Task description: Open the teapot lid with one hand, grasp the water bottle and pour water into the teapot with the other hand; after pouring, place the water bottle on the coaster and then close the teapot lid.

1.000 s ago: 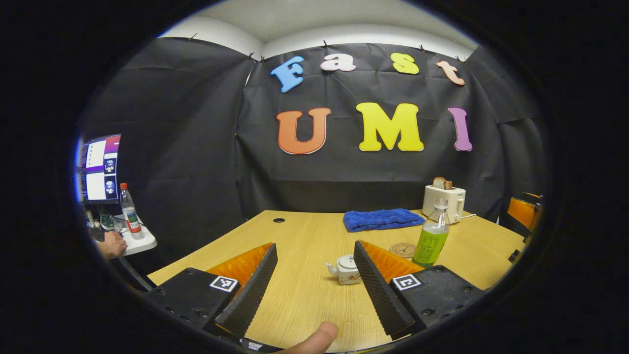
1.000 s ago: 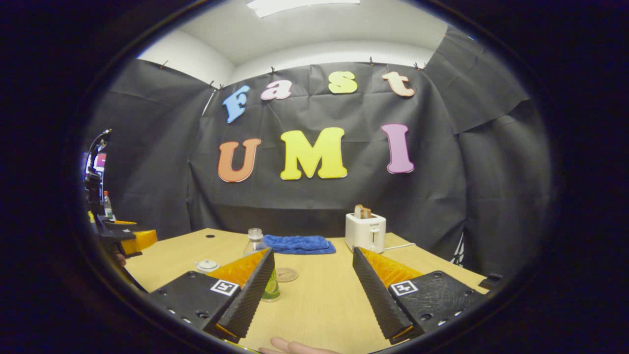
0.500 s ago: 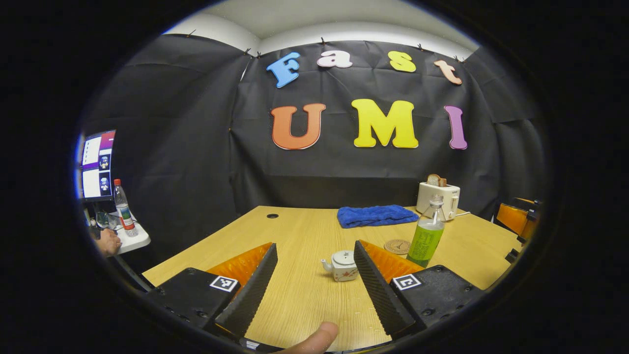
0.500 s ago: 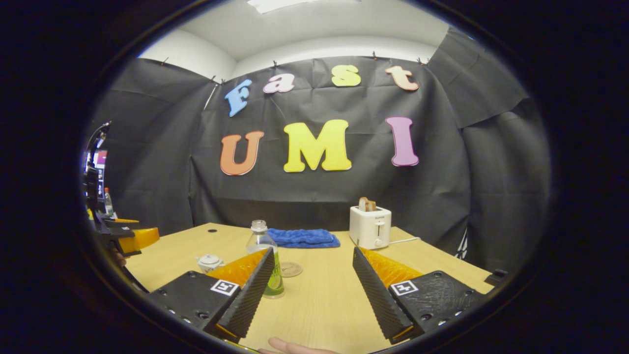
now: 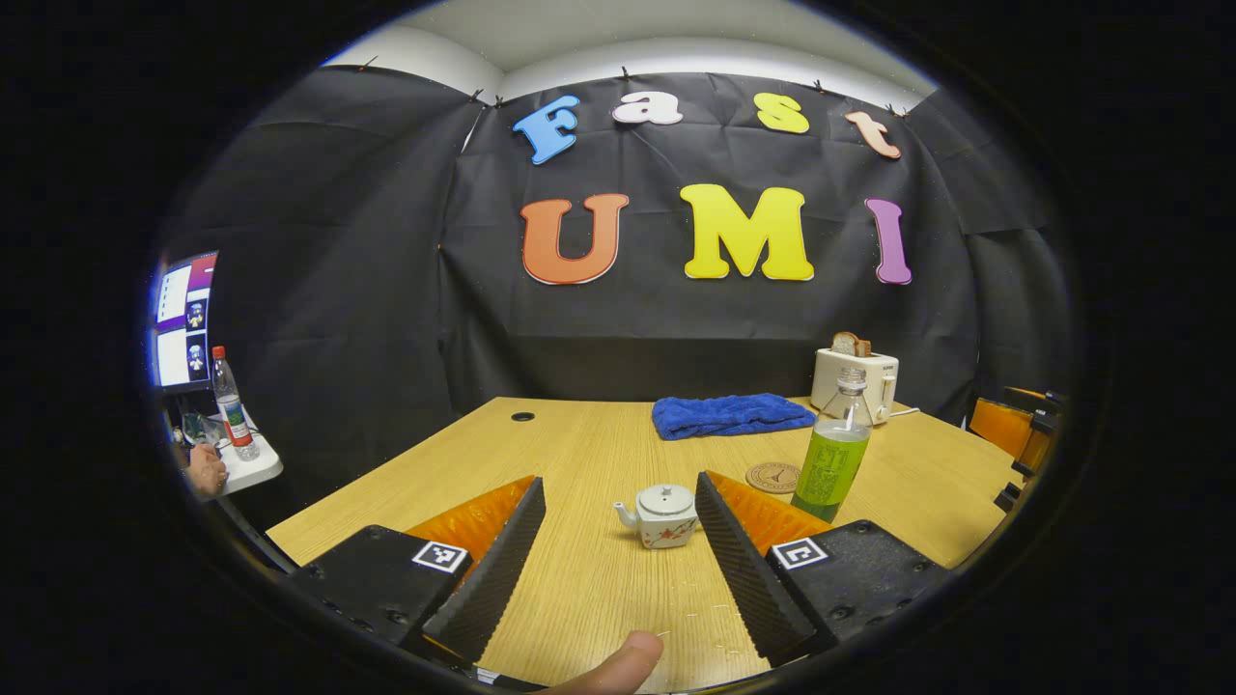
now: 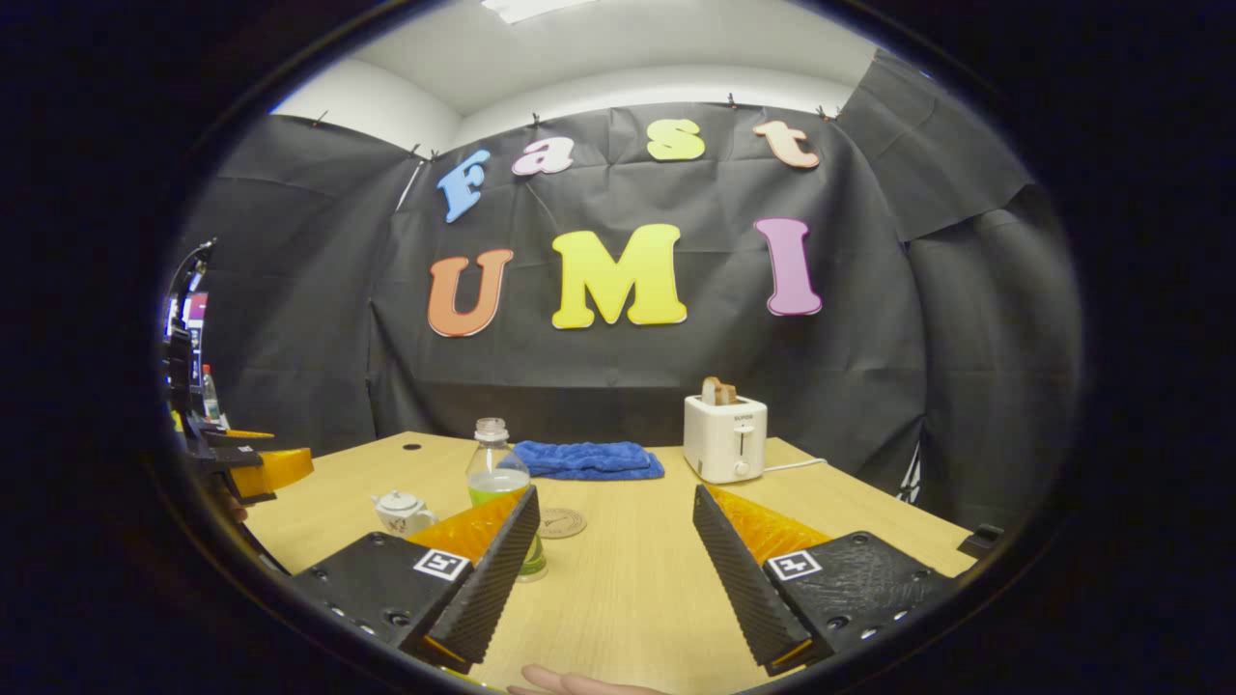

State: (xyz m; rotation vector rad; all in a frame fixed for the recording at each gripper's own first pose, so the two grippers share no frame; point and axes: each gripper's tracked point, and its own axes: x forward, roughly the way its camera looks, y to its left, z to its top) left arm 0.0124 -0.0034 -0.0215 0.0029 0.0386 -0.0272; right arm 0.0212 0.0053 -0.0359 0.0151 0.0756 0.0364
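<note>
Wooden table [image 5: 579, 454] spread wide across the booth, bare light top running to the far black cloth wall. Left gripper [image 5: 618, 555] held low and level over the near edge, fingers well apart with nothing between them, a fingertip [image 5: 618, 666] of the holding hand at the bottom of the left gripper view. Right gripper [image 6: 613, 569] likewise low and level over the near right part of the table, fingers wide apart and gripping nothing, a sliver of the holding hand [image 6: 570, 683] below. Seen from the right gripper view, the left gripper off at the far left edge. Toaster [image 6: 724, 439] far right on the table, bread slices up in its slots. Blue towel [image 5: 729, 415] lying folded at the far side, left of the toaster. Water bottle [image 5: 832, 454] upright, uncapped, green label, part full, right of the teapot and just beside the coaster. Teapot [image 5: 661, 514] sitting on the table ahead of the left gripper, lid [image 5: 666, 498] on, spout pointing left. Round coaster [image 5: 772, 476] flat between bottle and towel, nothing on it.
</note>
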